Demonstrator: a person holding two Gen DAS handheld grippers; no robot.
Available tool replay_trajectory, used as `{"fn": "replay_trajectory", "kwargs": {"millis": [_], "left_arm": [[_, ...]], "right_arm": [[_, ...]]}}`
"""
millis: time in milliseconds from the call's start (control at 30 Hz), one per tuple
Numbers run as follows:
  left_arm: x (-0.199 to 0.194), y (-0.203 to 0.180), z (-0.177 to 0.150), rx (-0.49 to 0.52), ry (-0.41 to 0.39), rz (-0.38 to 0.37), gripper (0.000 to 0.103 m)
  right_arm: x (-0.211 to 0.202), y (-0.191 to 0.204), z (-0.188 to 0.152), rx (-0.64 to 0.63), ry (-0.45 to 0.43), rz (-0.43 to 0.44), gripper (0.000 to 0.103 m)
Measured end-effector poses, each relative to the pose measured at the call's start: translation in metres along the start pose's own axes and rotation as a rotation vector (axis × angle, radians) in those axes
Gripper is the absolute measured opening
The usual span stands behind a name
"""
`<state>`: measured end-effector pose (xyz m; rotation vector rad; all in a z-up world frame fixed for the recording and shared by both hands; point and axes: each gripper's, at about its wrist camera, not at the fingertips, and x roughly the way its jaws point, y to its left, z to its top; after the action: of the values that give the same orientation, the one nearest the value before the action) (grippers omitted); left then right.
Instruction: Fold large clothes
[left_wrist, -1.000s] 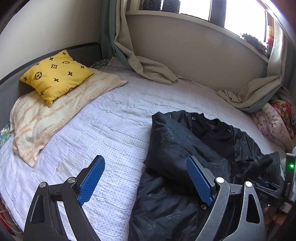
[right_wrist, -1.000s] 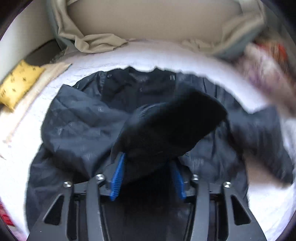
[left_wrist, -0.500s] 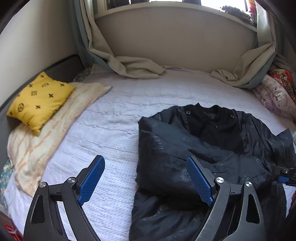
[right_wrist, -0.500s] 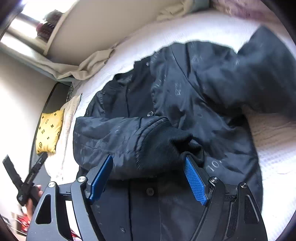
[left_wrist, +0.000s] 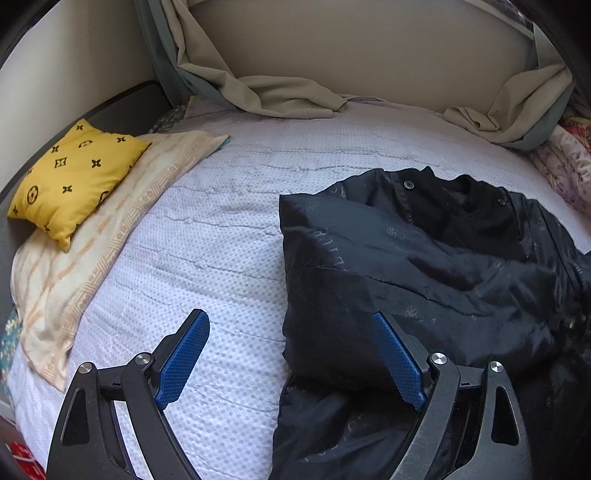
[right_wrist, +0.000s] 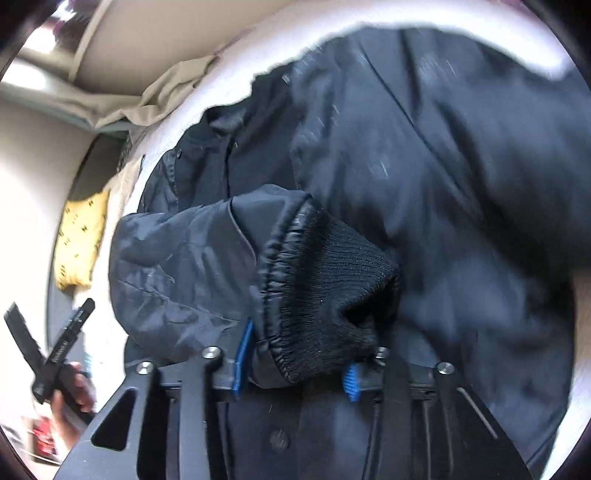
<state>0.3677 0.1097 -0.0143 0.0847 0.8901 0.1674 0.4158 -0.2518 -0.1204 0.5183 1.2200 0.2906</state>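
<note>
A black jacket (left_wrist: 424, 266) lies on the bed's white dotted cover (left_wrist: 207, 236), collar toward the window wall. Its left sleeve is folded across the chest. My left gripper (left_wrist: 291, 354) is open and empty, hovering over the jacket's left edge. In the right wrist view my right gripper (right_wrist: 295, 365) is shut on the sleeve's ribbed knit cuff (right_wrist: 332, 295) and holds it above the jacket body (right_wrist: 443, 166). The left gripper (right_wrist: 51, 354) shows there at the lower left, in a hand.
A yellow patterned cushion (left_wrist: 74, 177) lies on a cream towel (left_wrist: 92, 258) at the left. Beige curtains (left_wrist: 273, 92) drape onto the bed's far edge. Floral bedding (left_wrist: 569, 162) sits at the far right. A dark headboard (left_wrist: 122, 103) borders the left.
My right gripper has closed from wide open onto the cuff and moved it across the jacket. My left gripper has come closer to the jacket's left edge, still open.
</note>
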Motion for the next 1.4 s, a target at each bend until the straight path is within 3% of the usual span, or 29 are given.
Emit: {"fn": "replay_trajectory", "kwargs": {"millis": [133,333,433,567,633,767,833,900,967,1100,1400], "left_arm": [[0.01,-0.005,-0.001,0.017,0.004,0.03,0.092],[0.02,-0.008,-0.001,0.031,0.001,0.057,0.092],[0.032,-0.017,-0.006,0.061,0.03,0.073,0.092],[0.037,-0.018,-0.009,0.059,0.038,0.089,0.091],[0.028,-0.016,-0.006,0.04,0.016,0.07,0.09],[-0.001,-0.019,0.003,0.033,-0.102,0.032,0.09],[-0.007,-0.023,0.006,0.033,-0.136,-0.02,0.09],[0.001,-0.027,0.009,0.025,-0.108,-0.077,0.084],[0.021,-0.028,0.008,0.005,-0.029,-0.125,0.074],[0.055,-0.033,-0.004,0.005,0.09,-0.136,0.072],[0.074,-0.042,-0.021,0.049,0.108,-0.089,0.077]], "right_arm": [[-0.004,0.028,0.012,-0.205,-0.124,-0.196,0.028],[-0.009,0.04,0.019,-0.335,-0.256,-0.358,0.028],[0.002,0.027,0.025,-0.317,-0.233,-0.345,0.032],[0.006,0.02,0.027,-0.239,-0.178,-0.29,0.055],[-0.008,0.017,0.027,-0.181,-0.154,-0.24,0.058],[-0.05,0.034,0.026,-0.195,-0.265,-0.275,0.057],[-0.061,0.048,0.026,-0.249,-0.33,-0.302,0.052],[-0.059,0.06,0.025,-0.296,-0.343,-0.271,0.024],[-0.044,0.066,0.024,-0.32,-0.295,-0.242,0.012],[-0.012,0.056,0.016,-0.335,-0.222,-0.313,0.011],[0.021,0.017,0.01,-0.263,-0.154,-0.317,0.011]]}}
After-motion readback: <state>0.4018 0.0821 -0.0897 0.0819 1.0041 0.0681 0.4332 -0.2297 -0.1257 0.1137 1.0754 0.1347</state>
